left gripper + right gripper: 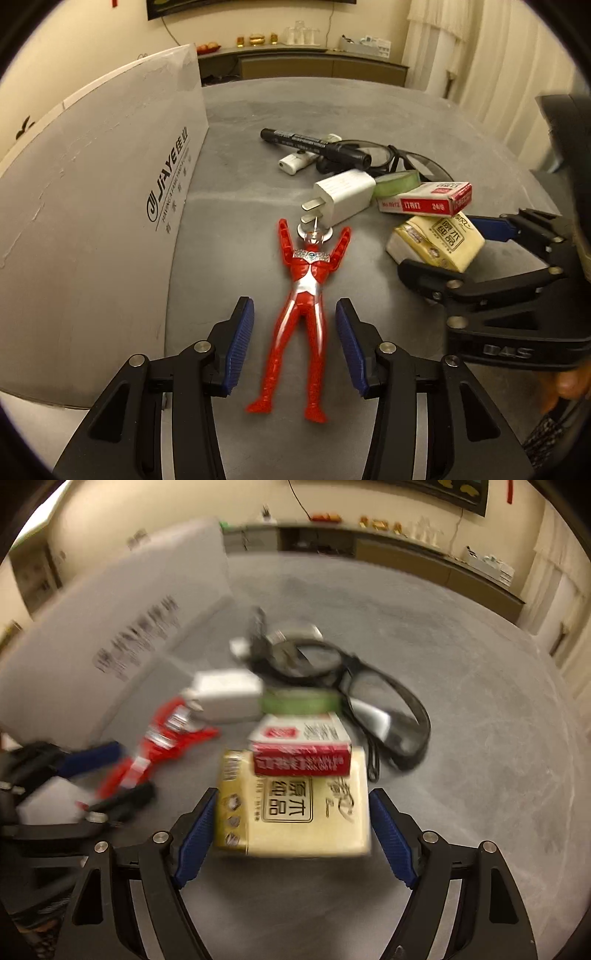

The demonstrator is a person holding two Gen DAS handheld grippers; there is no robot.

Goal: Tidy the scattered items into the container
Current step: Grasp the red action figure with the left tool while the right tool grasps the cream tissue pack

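Now – red figure (304, 325) btwn open left tongs (294, 347); tissue pack (291, 805) btwn open right tongs (291, 838).

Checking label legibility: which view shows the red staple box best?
The left wrist view: the red staple box is sharp, its side print readable, next to the white charger. In the right wrist view it is closer but motion-blurred, resting on the yellow tissue pack.

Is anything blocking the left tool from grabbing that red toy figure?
Nothing visible. The left tool is open with the red toy figure lying between its pads. The white charger only sits by the figure's head.
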